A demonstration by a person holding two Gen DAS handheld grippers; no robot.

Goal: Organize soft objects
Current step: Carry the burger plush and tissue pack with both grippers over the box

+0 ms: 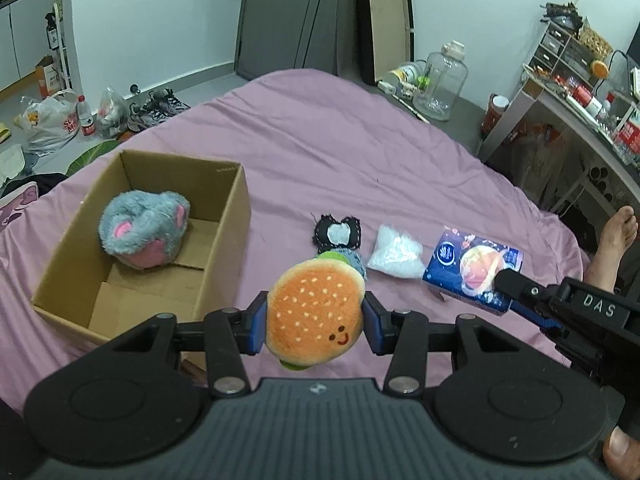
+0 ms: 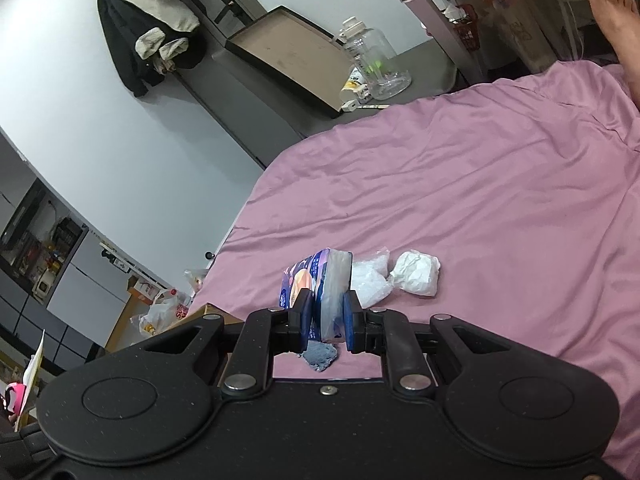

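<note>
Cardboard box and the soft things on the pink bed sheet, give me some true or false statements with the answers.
1. The open brown cardboard box holds a grey and pink plush mouse. True.
2. The left tongs grip a green plush frog. False: they grip an orange plush hamburger.
3. The right tongs are shut on a dark blue printed tissue pack. True.
4. The crumpled white paper ball lies inside the box. False: it lies on the pink bed sheet.

"DAS" — on right gripper [image 1: 505,280].
</note>
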